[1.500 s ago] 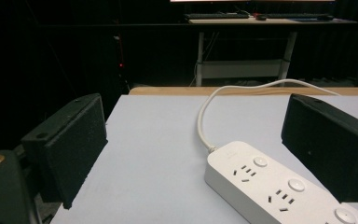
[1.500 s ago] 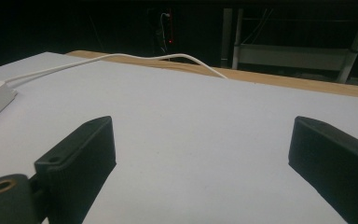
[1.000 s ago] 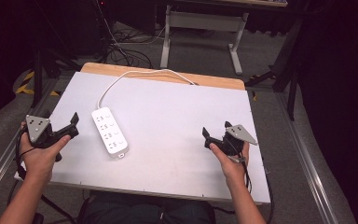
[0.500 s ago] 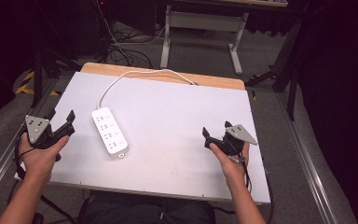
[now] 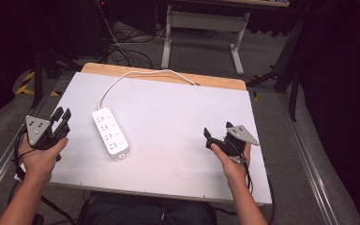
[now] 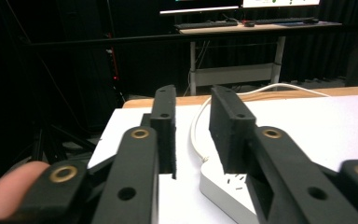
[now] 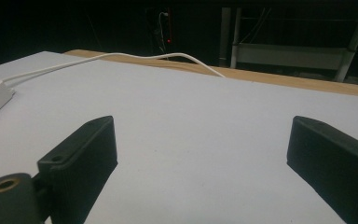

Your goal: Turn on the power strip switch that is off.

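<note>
Both tongs sit low at the near side of the table [image 5: 178, 122], one in each of the person's hands. Left tongs [image 5: 62, 117] are at the table's left edge, held by the left hand [image 5: 40, 152]; their jaws stand only a narrow gap apart, as the left gripper view [image 6: 193, 126] shows, and nothing lies between them. Through that gap the white cord [image 6: 196, 135] curves toward the table's far edge, and the near end of the white power strip [image 6: 223, 186] sits just past the jaws on the right.

Right tongs [image 5: 218, 136] rest near the table's right side in the right hand [image 5: 232, 161], a grey three-cornered plate [image 5: 243, 134] on top. Their jaws are spread wide in the right gripper view [image 7: 200, 149], with bare white tabletop between them and nothing gripped.

From the high view the power strip [image 5: 110, 132] lies flat on the left half of the white table, slanted, nearer the left tongs and well apart from the right ones. Its cord [image 5: 136, 75] runs from the strip's far end up and across to the wooden far edge [image 5: 168, 77] of the table. Beyond the table stands a desk frame [image 5: 201, 28] on a grey floor [image 5: 281, 61] with dark cables
</note>
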